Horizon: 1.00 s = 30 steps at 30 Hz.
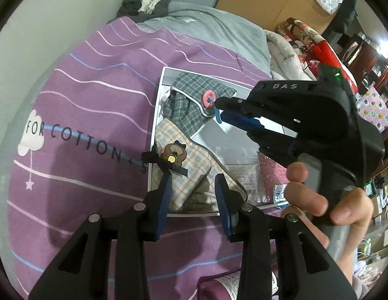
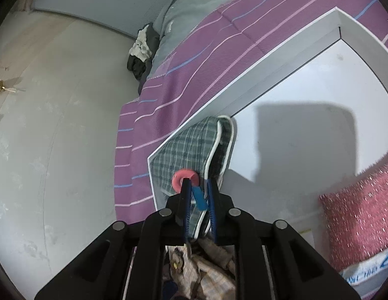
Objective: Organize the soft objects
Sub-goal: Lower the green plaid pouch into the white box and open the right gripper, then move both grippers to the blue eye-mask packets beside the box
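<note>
A shallow white box [image 1: 156,115] [image 2: 244,85] lies on a purple striped bed cover [image 1: 93,100]. In its far corner rests a grey-green plaid pouch [image 1: 186,105] [image 2: 184,150] with a pink button [image 1: 209,98] [image 2: 185,178]. My right gripper [image 1: 219,110] [image 2: 199,190], held by a hand [image 1: 319,200], is shut on the pouch's white-piped edge beside a blue tag [image 2: 200,198]. A beige checked bear pouch [image 1: 191,160] [image 2: 209,270] with a black bow lies nearer. My left gripper [image 1: 194,192] hangs open over its near end.
A pink glittery packaged item [image 1: 270,175] [image 2: 356,212] lies in the box's right side. A grey blanket [image 1: 206,25] and a dark clothing heap [image 1: 144,2] sit at the bed's head. Folded red and white quilts [image 1: 306,45] are stacked beyond the bed. A pale wall [image 2: 43,150] runs alongside.
</note>
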Each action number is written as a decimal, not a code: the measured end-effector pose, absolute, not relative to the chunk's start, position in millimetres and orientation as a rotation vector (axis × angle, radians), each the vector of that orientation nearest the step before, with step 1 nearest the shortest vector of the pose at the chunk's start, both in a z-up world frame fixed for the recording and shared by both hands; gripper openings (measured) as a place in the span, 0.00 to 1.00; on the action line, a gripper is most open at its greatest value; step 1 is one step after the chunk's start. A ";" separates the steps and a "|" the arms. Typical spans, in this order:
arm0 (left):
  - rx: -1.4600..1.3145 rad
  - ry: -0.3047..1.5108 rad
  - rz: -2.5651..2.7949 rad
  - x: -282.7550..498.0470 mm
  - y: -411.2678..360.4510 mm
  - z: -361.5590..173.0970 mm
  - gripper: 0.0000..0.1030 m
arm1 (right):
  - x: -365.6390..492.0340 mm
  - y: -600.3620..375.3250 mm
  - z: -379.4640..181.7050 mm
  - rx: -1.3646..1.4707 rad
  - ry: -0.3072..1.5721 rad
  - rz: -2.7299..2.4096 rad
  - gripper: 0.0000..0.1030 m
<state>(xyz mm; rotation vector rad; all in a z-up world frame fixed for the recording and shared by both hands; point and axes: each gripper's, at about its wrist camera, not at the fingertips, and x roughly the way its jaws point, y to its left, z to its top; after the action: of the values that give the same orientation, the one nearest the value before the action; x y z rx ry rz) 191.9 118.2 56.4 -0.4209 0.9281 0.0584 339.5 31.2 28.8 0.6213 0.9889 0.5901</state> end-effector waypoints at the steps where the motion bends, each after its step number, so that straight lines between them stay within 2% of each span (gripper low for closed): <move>1: -0.417 0.927 0.060 190.7 118.1 57.1 0.36 | 336.8 31.0 31.2 0.611 0.986 0.590 0.18; 4: -0.403 0.924 0.067 186.2 115.5 60.6 0.36 | 326.1 28.8 40.7 0.547 0.977 0.555 0.24; 19: -0.385 0.925 0.068 175.0 105.7 70.3 0.36 | 264.8 -26.4 78.5 0.507 1.003 0.460 0.24; 29: -0.389 0.963 0.046 166.5 84.9 88.8 0.36 | 219.6 -53.8 117.7 0.470 0.938 0.434 0.24; 30: -0.415 0.973 0.043 165.7 84.5 90.5 0.36 | 214.1 -56.7 120.7 0.460 0.932 0.430 0.27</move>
<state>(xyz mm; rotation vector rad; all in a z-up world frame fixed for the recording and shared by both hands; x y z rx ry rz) 165.7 84.5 90.5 -0.4149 0.9729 0.0429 214.1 -56.7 120.7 0.4604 0.9317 0.4304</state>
